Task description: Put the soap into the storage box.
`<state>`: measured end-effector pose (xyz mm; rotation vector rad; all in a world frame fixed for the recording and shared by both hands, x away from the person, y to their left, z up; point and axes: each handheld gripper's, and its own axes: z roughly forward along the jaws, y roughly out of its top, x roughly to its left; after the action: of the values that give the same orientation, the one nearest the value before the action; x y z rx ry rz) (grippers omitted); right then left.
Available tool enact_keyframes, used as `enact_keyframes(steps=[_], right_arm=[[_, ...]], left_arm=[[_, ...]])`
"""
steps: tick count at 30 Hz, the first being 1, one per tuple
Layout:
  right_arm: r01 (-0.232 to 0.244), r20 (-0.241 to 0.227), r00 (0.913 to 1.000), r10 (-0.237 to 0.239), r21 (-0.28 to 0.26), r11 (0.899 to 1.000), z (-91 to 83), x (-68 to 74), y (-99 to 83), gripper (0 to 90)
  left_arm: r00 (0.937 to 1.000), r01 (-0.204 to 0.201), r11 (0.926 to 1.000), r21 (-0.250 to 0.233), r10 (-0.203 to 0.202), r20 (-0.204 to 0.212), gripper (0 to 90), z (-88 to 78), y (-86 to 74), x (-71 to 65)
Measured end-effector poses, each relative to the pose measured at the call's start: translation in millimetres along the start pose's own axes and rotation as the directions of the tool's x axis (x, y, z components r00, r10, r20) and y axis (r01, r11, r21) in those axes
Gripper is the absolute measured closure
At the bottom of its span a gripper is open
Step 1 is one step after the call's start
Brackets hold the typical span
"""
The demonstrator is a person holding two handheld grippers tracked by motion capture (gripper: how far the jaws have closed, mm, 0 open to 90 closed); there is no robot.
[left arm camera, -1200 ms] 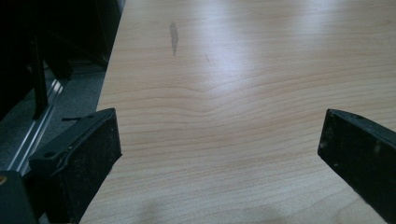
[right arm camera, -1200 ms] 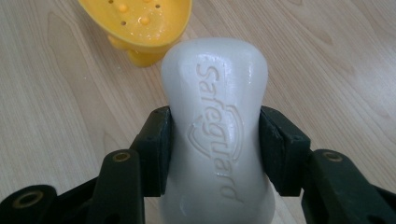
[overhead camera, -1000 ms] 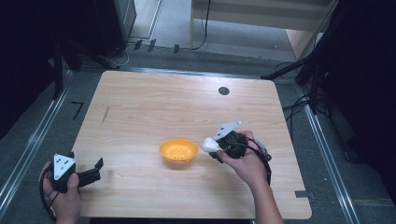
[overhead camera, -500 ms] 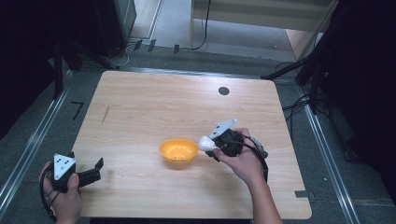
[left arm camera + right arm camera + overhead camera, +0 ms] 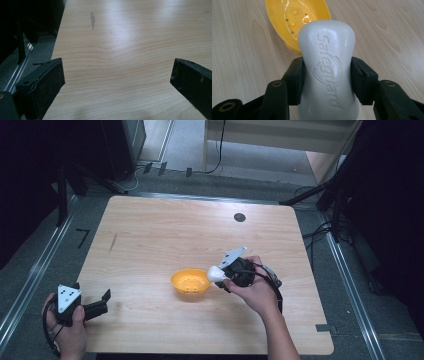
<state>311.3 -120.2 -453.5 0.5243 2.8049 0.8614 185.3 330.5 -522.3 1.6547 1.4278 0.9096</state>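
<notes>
the step looks like putting the soap [image 5: 328, 72] into the yellow dish [image 5: 190, 282]. the right gripper [image 5: 327, 80] has its fingers [image 5: 295, 80] squeezed on both sides of the white soap bar. the soap sits just above the dish rim, at 3 o'clock of the dish. next it likely needs to move a bit over the dish, go down, and let go. the left gripper [image 5: 92, 306] rests at 8 o'clock on the bench [image 5: 165, 230], fingers wide apart, holding nothing.
</notes>
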Motion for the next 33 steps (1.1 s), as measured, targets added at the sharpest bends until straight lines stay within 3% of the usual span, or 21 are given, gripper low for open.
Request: enact_keyframes(steps=[33], right_arm=[[0.098, -0.053, 0.9938, -0.098, 0.006, 0.995, 23.2, 8.7, 32.0, 50.2]], left_arm=[[1.0000, -0.004, 1.0000, 0.001, 0.004, 0.004, 0.0, 0.3, 0.2, -0.2]])
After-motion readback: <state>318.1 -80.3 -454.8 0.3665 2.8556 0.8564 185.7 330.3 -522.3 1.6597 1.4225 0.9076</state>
